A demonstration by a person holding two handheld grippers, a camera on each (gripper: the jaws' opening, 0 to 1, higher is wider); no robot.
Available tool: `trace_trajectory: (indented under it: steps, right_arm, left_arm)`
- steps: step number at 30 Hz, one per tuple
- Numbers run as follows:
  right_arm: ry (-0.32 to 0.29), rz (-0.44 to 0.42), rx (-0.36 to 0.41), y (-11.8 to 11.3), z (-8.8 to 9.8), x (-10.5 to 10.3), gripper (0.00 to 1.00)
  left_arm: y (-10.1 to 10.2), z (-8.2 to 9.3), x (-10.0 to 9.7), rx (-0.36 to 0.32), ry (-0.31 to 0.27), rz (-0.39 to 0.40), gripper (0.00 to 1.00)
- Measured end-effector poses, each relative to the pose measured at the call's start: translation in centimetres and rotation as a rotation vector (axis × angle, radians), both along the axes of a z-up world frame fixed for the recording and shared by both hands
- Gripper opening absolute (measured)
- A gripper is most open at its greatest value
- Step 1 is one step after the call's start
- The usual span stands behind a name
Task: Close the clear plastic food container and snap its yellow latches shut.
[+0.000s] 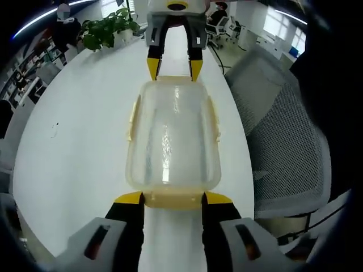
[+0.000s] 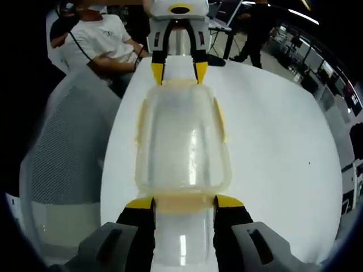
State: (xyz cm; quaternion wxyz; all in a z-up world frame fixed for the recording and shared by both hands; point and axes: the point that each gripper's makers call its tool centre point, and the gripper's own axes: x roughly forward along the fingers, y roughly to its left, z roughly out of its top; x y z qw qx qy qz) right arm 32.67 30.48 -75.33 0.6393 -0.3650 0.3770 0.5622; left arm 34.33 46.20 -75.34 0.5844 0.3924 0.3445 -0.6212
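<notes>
My left tongs (image 1: 173,197) and right tongs (image 2: 184,202), both spread, bracket the container (image 1: 173,136) ends; latches seemingly unsnapped, so uneven pressing could skid it.

Both grippers lined up on the container, one at each short end

The clear container (image 2: 182,139) sits lid-on on the white table (image 2: 278,147). The right gripper (image 2: 184,202) has its yellow tips either side of the container's near yellow latch (image 2: 182,201). The left gripper (image 2: 175,71) does the same at the container's far end. Mesh chair (image 2: 71,141) beside the table; a seated person in a white shirt (image 2: 105,37) beyond the container.
</notes>
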Motion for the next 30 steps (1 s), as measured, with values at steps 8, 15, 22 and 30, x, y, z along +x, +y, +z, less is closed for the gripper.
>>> trace_trajectory:
  steps: [8, 15, 22, 30]
  right_arm:
    - [-0.005, -0.01, -0.008, -2.3, -0.2, -0.3, 0.39]
    - [-0.005, -0.012, -0.01, -3.9, -0.1, -0.3, 0.39]
    - [-0.006, -0.016, -0.011, -5.3, -0.2, -0.2, 0.39]
    - [-0.001, -0.009, -0.018, -7.0, -0.3, -0.8, 0.39]
  left_arm:
    - [-2.3, 0.1, -0.2, -0.006, -0.003, -0.009, 0.38]
    - [-3.8, 0.0, -0.3, -0.004, 0.006, -0.01, 0.38]
    - [-5.3, 0.0, -0.2, 0.0, 0.008, -0.011, 0.38]
    - [-7.0, -0.3, -0.8, 0.002, 0.018, -0.004, 0.38]
